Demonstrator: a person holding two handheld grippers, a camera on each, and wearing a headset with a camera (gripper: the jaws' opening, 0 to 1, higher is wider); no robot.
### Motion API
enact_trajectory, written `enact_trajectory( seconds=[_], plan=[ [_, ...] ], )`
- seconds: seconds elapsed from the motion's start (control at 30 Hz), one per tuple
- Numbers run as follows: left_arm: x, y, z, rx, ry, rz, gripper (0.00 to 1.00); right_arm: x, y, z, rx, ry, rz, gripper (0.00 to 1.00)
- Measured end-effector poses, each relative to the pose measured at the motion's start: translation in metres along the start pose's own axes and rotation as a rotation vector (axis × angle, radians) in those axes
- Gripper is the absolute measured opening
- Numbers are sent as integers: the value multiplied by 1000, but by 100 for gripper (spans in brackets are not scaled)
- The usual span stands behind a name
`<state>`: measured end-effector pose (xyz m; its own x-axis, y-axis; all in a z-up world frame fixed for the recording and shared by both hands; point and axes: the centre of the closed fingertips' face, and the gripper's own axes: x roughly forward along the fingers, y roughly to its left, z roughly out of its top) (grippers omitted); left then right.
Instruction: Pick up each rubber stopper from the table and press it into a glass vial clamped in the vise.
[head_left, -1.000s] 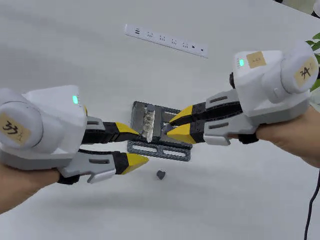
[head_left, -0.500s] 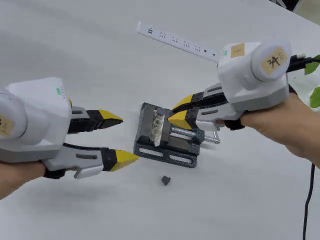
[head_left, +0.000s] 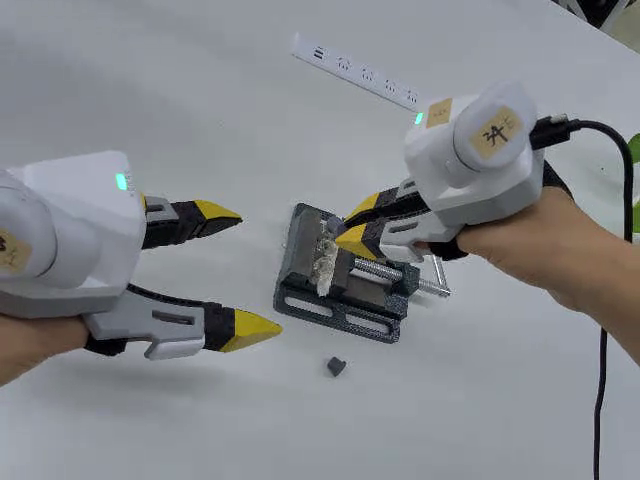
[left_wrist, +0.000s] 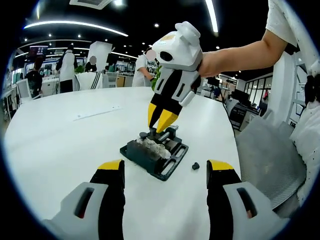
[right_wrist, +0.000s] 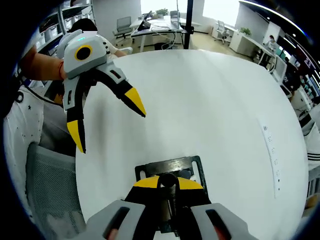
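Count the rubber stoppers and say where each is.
2: a loose stopper on the table near the vise, a gripped stopper in the right gripper above it. Others may be hidden.

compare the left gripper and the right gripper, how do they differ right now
Jaws: the left gripper is spread wide open with nothing between its jaws; the right gripper is closed on a dark rubber stopper.
Place: the left gripper hangs over the table beside the vise; the right gripper's tips are over the vise.
Both have yellow tips, white bodies and point toward the vise.
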<state>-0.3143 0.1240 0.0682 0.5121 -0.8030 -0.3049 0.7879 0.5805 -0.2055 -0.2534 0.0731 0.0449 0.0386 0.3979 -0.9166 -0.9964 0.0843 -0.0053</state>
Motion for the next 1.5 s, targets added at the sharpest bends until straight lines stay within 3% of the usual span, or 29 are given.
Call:
enact_trajectory(
  seconds=[0.4,1.1,1.5],
  plan=[
    [-4,5,-7,-18,-19,2,67,10,-1,-7,-33,55,-6,6],
    [-5,4,-11,-30,-25,-9,65,16,-1,-10,-66,84,-10,6],
    [-4,3,-12,-33,-23,-10,64,16,0,-9,-131,107,-26,6]
  ],
)
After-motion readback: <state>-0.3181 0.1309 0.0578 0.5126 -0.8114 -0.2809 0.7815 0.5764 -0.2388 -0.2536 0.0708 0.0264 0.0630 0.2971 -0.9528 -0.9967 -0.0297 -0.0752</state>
